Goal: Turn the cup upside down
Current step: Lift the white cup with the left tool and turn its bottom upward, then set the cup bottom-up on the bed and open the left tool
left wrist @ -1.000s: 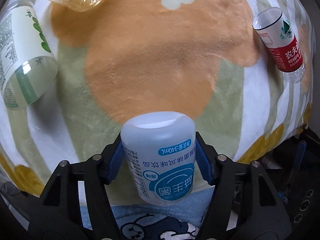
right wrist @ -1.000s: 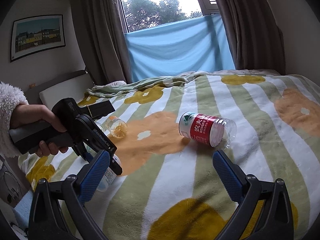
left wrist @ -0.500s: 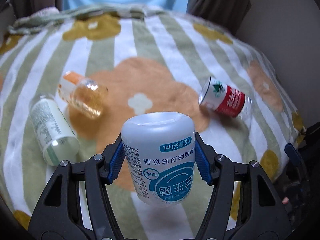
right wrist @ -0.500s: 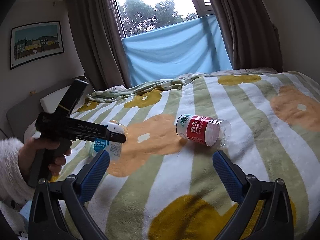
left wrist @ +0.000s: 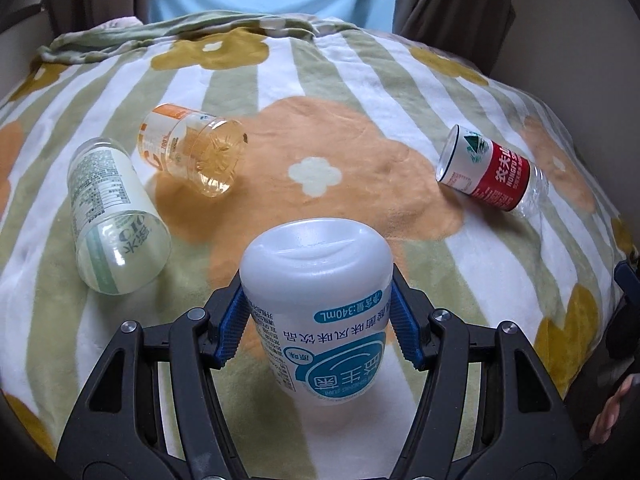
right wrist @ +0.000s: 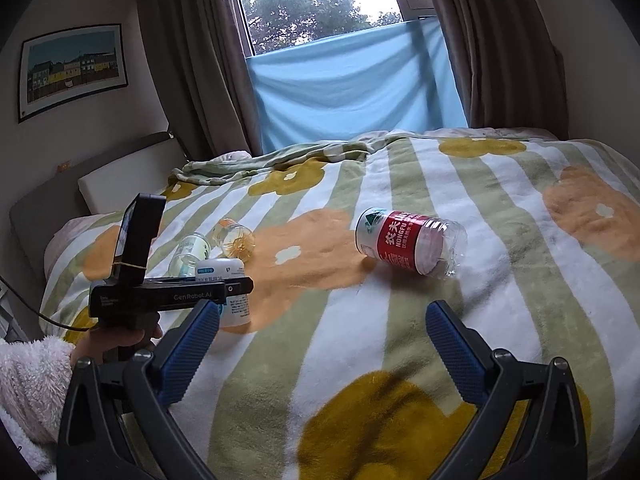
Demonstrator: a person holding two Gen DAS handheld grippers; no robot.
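The white cup (left wrist: 320,300) with a blue label stands base-up, its print inverted, and my left gripper (left wrist: 318,320) is shut on its sides with the blue pads (left wrist: 234,328) pressing it. In the right wrist view the same cup (right wrist: 230,292) sits at the left with its lower rim down at the flowered blanket (right wrist: 400,320), half hidden behind the left gripper's black body (right wrist: 168,294). My right gripper (right wrist: 322,344) hangs open over the near blanket, holding nothing.
Three other cut-bottle cups lie on their sides: a red-labelled one (left wrist: 492,172) to the right, an orange one (left wrist: 196,154) and a green-and-white one (left wrist: 112,216) to the left. A hand in a fluffy sleeve (right wrist: 28,376) holds the left gripper. Curtains and a window stand beyond the bed.
The left gripper has swung from pointing down at the blanket to pointing level across the bed, and has come down with the cup, which now stands base-up by the blanket. The right gripper stayed open.
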